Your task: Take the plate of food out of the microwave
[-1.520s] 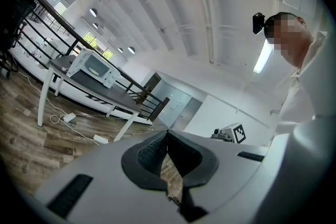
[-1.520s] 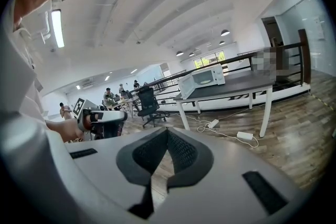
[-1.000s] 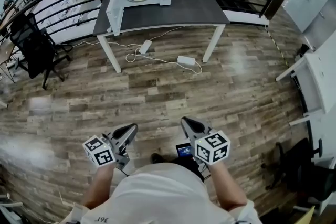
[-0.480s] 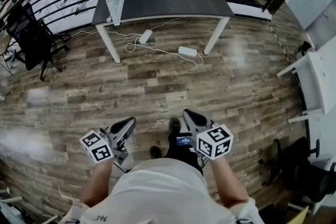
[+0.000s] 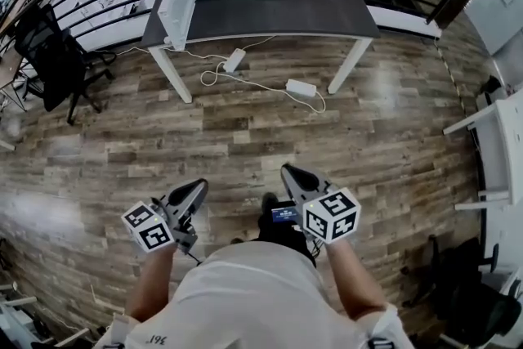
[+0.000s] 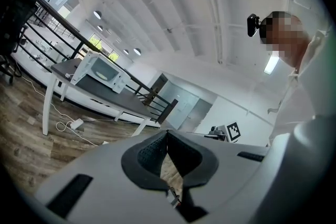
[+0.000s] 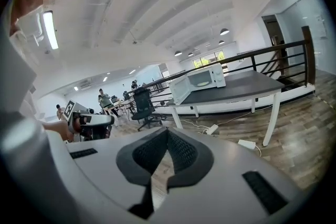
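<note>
Ahead, open floor (image 5: 270,131) separates table (image 5: 315,0) from left claw (image 5: 201,185), right claw (image 5: 287,170).

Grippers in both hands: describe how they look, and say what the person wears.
The left gripper and right gripper match: grey bodies taper to two pointed jaws lined with dark, dimpled pads. Each carries a white cube printed with black square markers. The person wears a white short-sleeved shirt.
</note>
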The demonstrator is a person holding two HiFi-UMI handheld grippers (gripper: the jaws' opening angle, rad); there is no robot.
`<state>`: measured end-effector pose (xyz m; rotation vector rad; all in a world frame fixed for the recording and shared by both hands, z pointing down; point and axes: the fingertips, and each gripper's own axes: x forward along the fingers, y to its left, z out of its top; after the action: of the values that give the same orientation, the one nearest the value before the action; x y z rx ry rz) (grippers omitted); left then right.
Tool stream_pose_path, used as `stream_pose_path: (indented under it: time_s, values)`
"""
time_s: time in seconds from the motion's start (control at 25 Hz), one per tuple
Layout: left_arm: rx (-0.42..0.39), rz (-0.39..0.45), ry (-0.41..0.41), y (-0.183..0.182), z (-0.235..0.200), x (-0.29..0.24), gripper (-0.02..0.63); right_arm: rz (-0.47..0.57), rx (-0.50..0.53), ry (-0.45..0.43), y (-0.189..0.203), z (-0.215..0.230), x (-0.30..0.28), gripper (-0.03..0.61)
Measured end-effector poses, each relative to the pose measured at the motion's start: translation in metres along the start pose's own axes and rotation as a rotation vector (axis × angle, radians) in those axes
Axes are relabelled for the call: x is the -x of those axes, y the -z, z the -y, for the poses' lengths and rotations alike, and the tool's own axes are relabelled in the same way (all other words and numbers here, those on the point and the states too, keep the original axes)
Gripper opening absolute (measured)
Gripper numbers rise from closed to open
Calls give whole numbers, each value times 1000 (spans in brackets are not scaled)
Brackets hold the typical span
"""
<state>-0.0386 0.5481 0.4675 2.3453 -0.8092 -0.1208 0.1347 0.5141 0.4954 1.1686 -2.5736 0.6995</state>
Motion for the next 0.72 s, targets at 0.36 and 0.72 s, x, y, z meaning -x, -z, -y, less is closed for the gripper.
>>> stream_pose_path:
  time_s: [0.36, 0.72]
  values:
    - [9, 41, -54, -49, -33, -104, 3, -38, 8, -48, -55, 104, -38, -11]
    - [25, 50, -105, -79, -75, -156, 3, -52, -1, -62, -86, 160, -79, -11]
